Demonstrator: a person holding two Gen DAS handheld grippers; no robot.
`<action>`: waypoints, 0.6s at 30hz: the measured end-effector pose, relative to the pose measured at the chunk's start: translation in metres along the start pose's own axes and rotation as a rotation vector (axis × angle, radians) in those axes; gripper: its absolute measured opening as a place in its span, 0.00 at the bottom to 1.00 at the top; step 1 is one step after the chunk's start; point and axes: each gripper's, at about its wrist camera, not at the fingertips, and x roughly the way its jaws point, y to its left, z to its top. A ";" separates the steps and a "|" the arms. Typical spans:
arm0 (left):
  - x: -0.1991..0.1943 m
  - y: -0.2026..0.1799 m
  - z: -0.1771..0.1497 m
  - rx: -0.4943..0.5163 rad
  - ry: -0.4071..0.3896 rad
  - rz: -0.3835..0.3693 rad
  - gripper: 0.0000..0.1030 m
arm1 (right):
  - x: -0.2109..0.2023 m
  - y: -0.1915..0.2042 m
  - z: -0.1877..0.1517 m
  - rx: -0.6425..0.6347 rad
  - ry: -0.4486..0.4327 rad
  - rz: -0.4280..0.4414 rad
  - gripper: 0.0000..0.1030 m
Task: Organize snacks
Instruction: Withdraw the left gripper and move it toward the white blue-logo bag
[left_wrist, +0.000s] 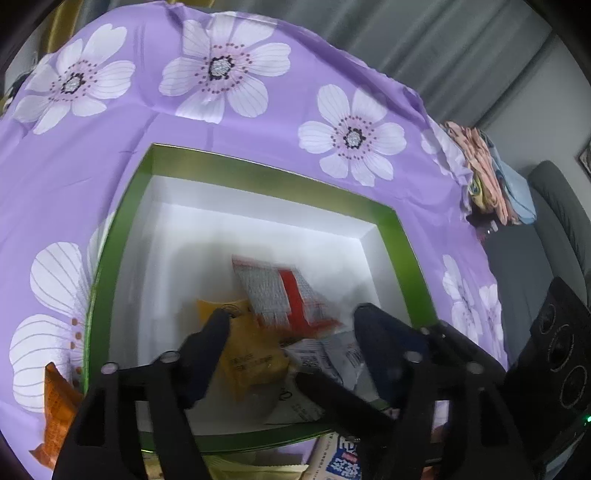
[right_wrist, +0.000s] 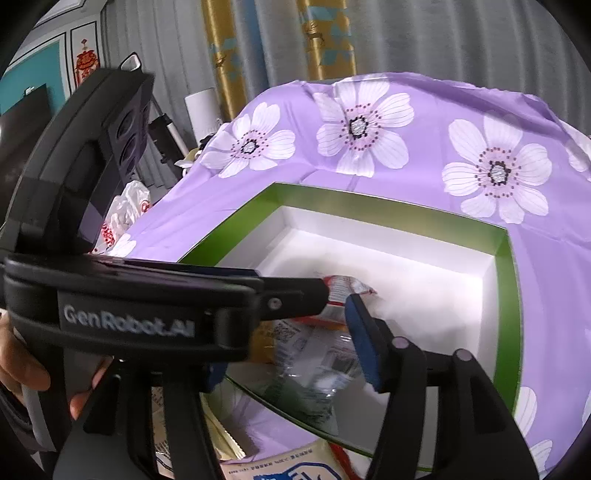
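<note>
Both claws are seen parted over the green-rimmed box (left_wrist: 258, 177): left gripper (left_wrist: 291, 321) and right gripper (right_wrist: 284, 332) empty. Released packets (left_wrist: 284, 291) should be cleared toward twelve o'clock before withdrawal.

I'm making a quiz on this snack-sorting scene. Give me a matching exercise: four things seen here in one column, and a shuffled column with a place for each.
Things
1. yellow snack packet
2. orange snack packet
3. blue-and-white packet
4. folded clothes

Places
A. on the cloth, left of the box
B. in the green-rimmed box
C. at the table's far right edge
D. on the cloth, just in front of the box's near rim

Pairs: 1-B, 2-A, 3-D, 4-C
</note>
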 end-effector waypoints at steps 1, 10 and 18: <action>-0.003 0.001 0.000 -0.002 -0.005 0.003 0.69 | -0.002 -0.001 0.000 0.004 -0.002 -0.003 0.58; -0.037 0.006 -0.006 -0.003 -0.058 0.050 0.76 | -0.044 -0.015 -0.011 0.064 -0.047 -0.034 0.63; -0.075 0.008 -0.028 -0.015 -0.096 0.095 0.76 | -0.077 -0.013 -0.031 0.095 -0.057 -0.048 0.65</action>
